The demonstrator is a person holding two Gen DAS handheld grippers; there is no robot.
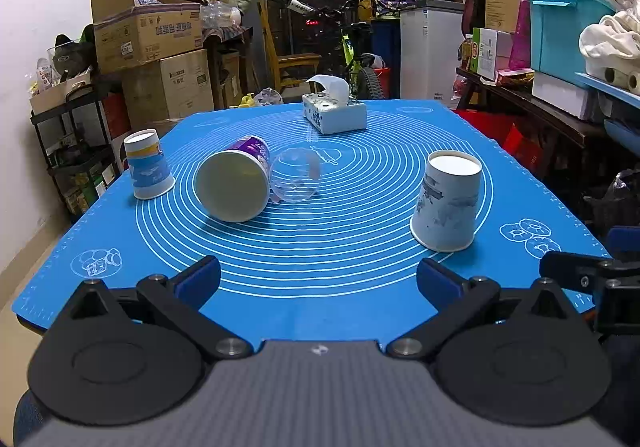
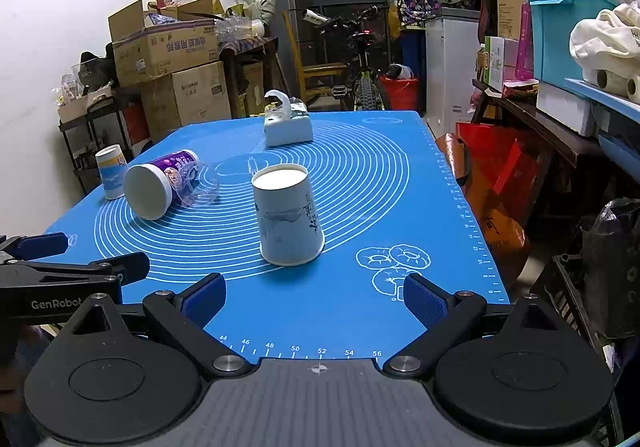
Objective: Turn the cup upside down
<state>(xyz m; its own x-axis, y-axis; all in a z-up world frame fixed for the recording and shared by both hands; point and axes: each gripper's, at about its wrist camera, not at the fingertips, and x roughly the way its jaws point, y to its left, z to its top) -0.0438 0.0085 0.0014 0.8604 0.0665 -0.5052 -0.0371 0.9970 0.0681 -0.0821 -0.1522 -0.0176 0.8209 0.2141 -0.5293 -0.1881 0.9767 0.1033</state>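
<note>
Beyond both wide-open, empty claws, only right wrist view shows mat (image 2: 360, 207) numbers.

A blue mat (image 1: 320, 279) printed with white rings is covering the table. A white tissue box (image 1: 335, 111) is sitting at its twelve o'clock end, one tissue sticking up. Beyond it a bicycle (image 1: 352, 47) is leaning. Cardboard boxes (image 1: 152, 47) are stacking up at ten o'clock; a turquoise bin (image 1: 560, 31) is resting at two o'clock.
</note>
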